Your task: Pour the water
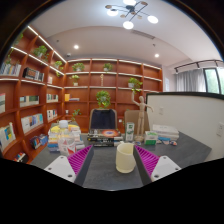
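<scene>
— Where is the pale, translucent plastic bottle (125, 157)?

— On the dark grey tabletop (105, 170), between the fingers of the gripper (113, 160) — a gap at either side.

— So the fingers aren't pressing on it?

— No, they stand apart, magenta pads (79, 160) facing it. Beyond: a small black-framed screen (103, 124), wooden shelves (40, 90).

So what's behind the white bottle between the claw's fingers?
Behind the white bottle stands a dark box-like device and small boxes on the table. The bottle hides whatever sits directly behind it.

Wooden bookshelves (40, 95) line walls, potted plants (103, 98) on shelves; ceiling lamp (131, 12) lit; window (205, 80) beside shelves.
</scene>
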